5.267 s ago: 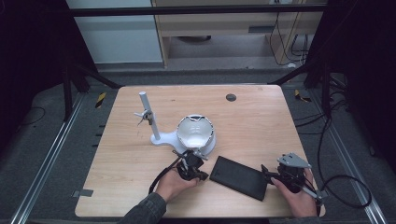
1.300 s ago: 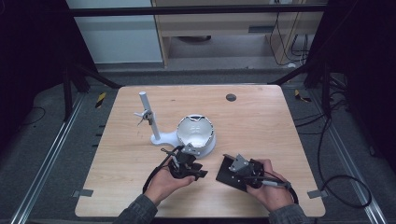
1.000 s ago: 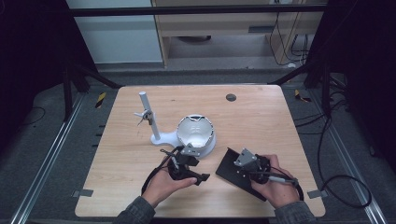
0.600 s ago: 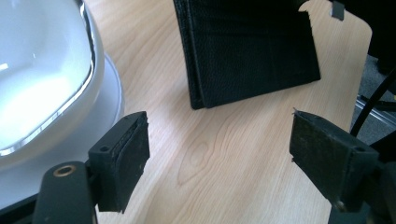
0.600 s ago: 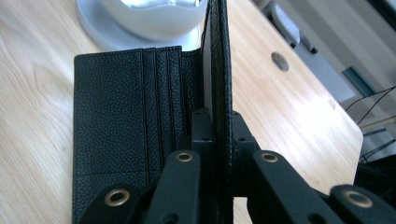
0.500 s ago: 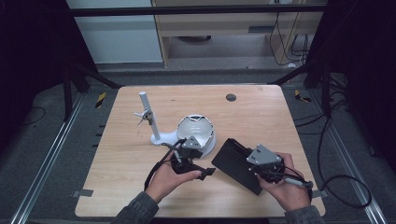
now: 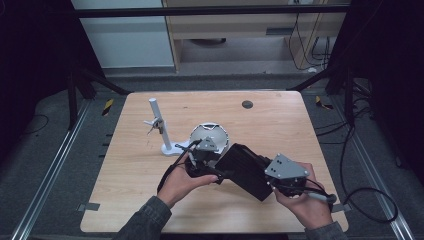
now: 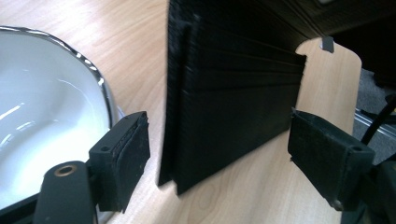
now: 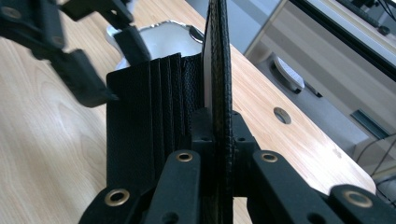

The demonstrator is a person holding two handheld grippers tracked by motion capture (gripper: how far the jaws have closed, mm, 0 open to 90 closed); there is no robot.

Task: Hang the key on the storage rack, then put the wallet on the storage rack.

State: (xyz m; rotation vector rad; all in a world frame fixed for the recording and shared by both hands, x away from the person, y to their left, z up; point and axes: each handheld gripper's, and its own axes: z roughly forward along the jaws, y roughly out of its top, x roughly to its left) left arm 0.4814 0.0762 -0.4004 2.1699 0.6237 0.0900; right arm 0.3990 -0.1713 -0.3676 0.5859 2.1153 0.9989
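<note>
1. The right gripper (image 9: 215,140) is closed tight on one edge of a black wallet (image 7: 247,170). In the right gripper view its two jaws press a thin leather flap between them, and this flap stands upright on its edge.
2. The left gripper (image 8: 219,158) is wide open. In the left gripper view its two pads (image 8: 123,156) stand on each side of the wallet's (image 8: 233,107) free end with a clear gap, so they do not touch it.
3. The wallet is open and lifted at an angle above the wooden table (image 7: 280,120), in the front middle part, between the two hands. Its inner side shows several card slots, one behind the other, seen in both gripper views.
4. Just beside the left gripper, behind it in the high view, lies a white bowl (image 7: 209,136) with a shiny metal rim. In the left gripper view the bowl (image 8: 42,116) is close to the left pad.
5. A white stand (image 7: 159,127) with a small clip is upright on the table to the left of the bowl.
6. I can read no brand, label or writing on the wallet or on the grippers.
</note>
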